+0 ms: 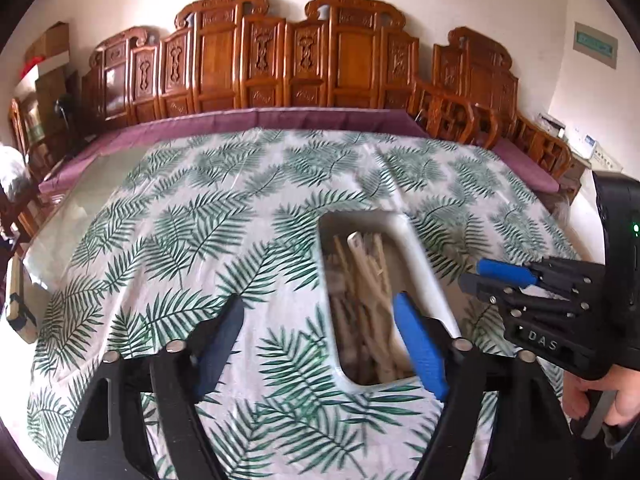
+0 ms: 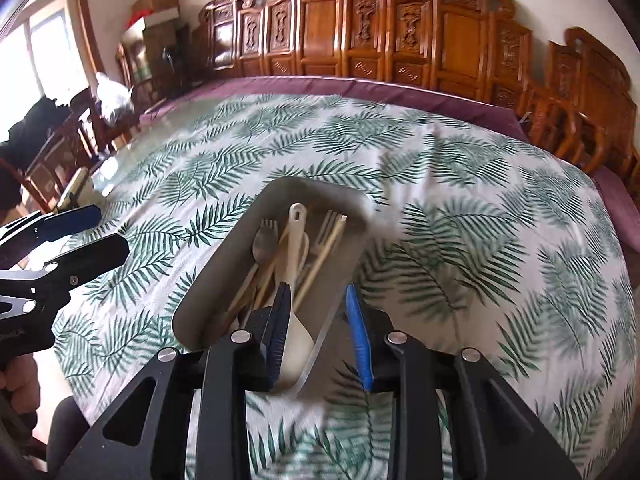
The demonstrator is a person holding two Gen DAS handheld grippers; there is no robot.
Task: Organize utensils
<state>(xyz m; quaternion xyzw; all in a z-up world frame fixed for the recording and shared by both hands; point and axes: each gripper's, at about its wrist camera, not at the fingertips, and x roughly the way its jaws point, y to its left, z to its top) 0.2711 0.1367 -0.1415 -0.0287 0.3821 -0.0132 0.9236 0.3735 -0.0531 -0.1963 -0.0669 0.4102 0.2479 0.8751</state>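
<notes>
A white oblong tray (image 1: 420, 264) lies on the leaf-print tablecloth (image 1: 224, 220) and holds several pale utensils (image 1: 368, 280). In the right wrist view the tray (image 2: 236, 240) shows a cream spoon (image 2: 295, 248), a grey fork (image 2: 262, 242) and chopsticks (image 2: 324, 252). My left gripper (image 1: 320, 312) is open and empty, its right finger over the tray. My right gripper (image 2: 318, 312) is open, its jaws astride the tray's near right wall, gripping nothing. The right gripper also shows in the left wrist view (image 1: 476, 274); the left gripper shows in the right wrist view (image 2: 104, 232).
Carved wooden chairs (image 1: 280, 60) line the far side of the table, with a purple cloth edge (image 1: 240, 120) behind the leaf cloth. More chairs and clutter (image 2: 60, 128) stand at the left. A small object (image 1: 18, 300) lies at the table's left edge.
</notes>
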